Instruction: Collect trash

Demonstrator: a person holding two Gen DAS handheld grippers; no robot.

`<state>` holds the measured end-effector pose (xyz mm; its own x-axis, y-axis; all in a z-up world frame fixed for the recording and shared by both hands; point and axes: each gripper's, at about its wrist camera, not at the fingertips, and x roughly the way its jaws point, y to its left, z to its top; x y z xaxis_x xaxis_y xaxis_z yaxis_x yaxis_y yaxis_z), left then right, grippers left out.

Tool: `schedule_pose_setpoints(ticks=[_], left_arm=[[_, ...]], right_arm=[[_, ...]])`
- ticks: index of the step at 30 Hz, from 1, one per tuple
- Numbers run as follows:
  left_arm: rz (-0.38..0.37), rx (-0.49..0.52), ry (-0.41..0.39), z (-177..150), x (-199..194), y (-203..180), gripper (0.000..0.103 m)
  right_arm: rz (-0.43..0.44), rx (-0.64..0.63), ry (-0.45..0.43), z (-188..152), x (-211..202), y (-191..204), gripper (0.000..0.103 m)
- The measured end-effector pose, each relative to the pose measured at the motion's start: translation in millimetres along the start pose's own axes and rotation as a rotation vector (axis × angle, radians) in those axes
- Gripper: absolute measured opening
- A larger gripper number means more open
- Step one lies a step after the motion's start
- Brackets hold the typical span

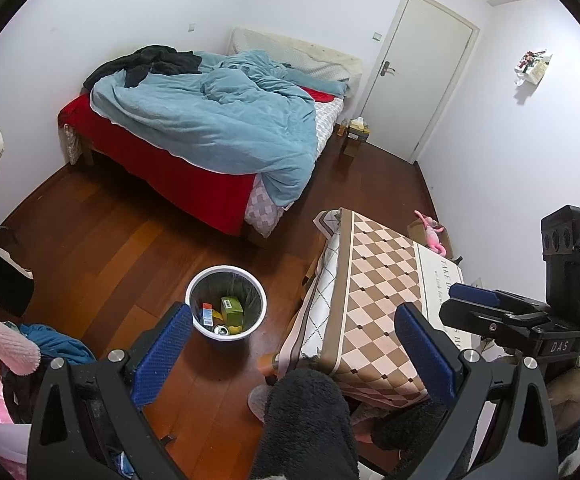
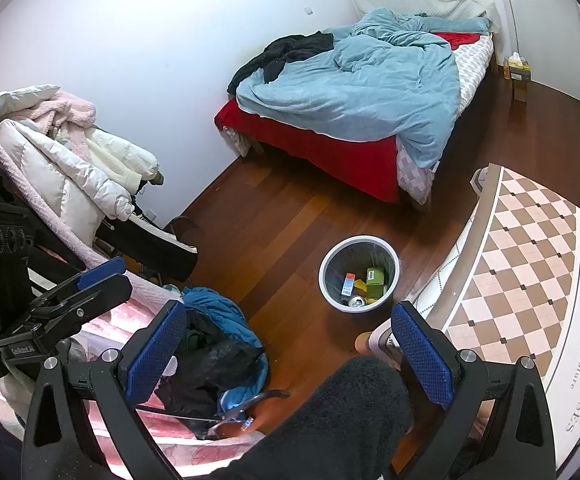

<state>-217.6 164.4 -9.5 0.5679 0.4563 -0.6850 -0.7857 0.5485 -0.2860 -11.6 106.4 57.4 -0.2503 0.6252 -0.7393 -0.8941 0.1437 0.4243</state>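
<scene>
1. Left gripper (image 1: 290,344): jaws spread wide, nothing between them, held above the wooden floor (image 1: 102,236).
2. Right gripper (image 2: 286,344): likewise wide apart and empty.
3. Trash bin (image 1: 194,286): upright on the floor between bed (image 1: 194,188) and checkered table (image 1: 378,280), containing a green box (image 1: 232,310), a can (image 1: 221,330) and a small carton (image 1: 207,315).

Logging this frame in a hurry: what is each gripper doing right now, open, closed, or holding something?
Left gripper: open, fingers wide apart, holding nothing.
Right gripper: open, fingers wide apart, holding nothing.
</scene>
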Motion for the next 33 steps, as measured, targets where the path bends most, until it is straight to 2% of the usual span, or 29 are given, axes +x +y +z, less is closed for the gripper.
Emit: schedule_pose_setpoints(ticks=[33], left_arm=[[-0.019, 0.005, 0.009, 1.3, 0.1, 5.0, 0.103]], right_arm=[[0.006, -0.009, 0.017, -5.3, -1.9, 0.2, 0.103]])
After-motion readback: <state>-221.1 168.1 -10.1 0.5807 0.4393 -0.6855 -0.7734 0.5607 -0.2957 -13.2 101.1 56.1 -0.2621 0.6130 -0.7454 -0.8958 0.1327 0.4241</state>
